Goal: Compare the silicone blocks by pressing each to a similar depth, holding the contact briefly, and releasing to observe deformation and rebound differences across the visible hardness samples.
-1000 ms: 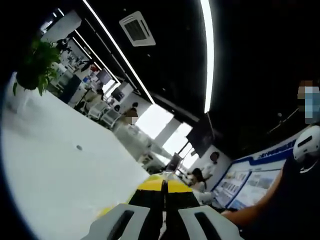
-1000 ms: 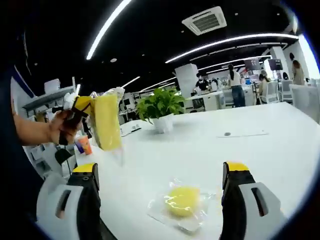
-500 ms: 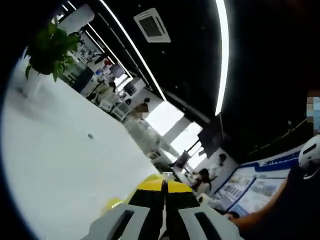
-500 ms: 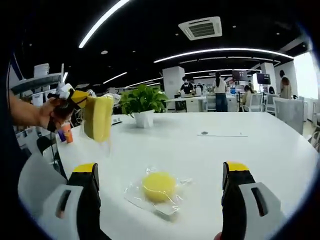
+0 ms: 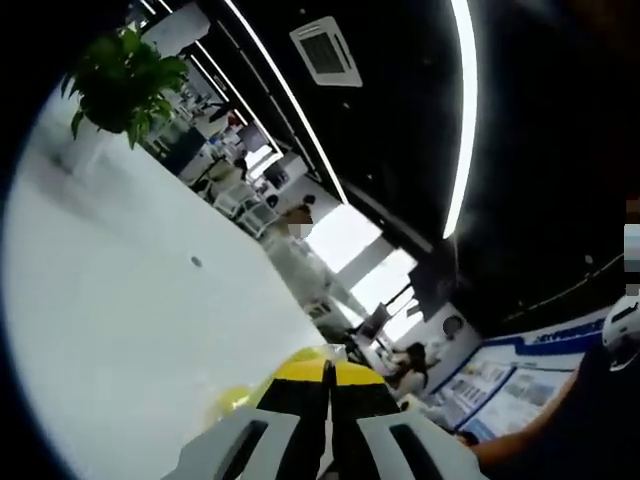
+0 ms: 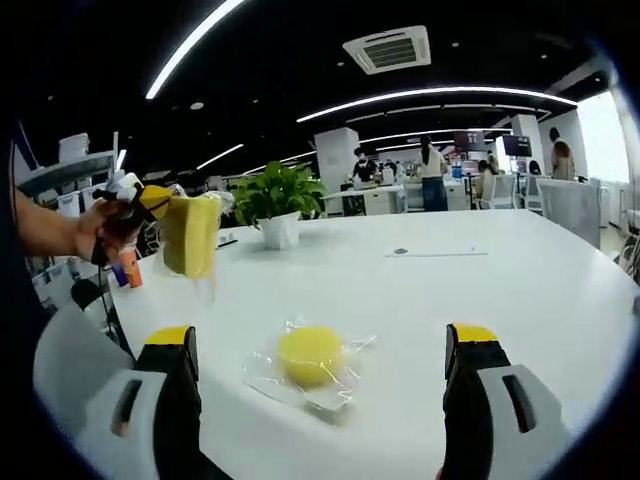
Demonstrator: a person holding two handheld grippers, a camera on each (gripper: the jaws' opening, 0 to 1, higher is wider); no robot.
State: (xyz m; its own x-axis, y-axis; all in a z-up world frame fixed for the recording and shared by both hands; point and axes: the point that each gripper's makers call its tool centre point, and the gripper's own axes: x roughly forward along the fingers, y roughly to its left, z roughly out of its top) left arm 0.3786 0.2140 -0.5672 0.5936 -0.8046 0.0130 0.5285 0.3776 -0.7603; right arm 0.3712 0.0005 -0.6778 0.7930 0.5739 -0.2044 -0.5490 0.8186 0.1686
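The left gripper [image 6: 150, 203] is pinching a bagged yellow silicone block [image 6: 188, 235] aloft, while the right gripper [image 6: 325, 400] (jaws wide) is hovering near what looks like a round bagged silicone block [image 6: 308, 355] on the white table [image 6: 520, 290].

— What do the tools look like?
— The right hand-held gripper [image 6: 320, 400] has two black jaws with yellow tips, each set in a pale grey moulded shell with a dark slot. The left hand-held gripper [image 5: 327, 385] is built alike: black jaws, yellow caps, grey slotted shells.
— And the person?
— A dark sleeve [image 6: 18, 290] at the edge of the right gripper view; dark clothing in the left gripper view too.
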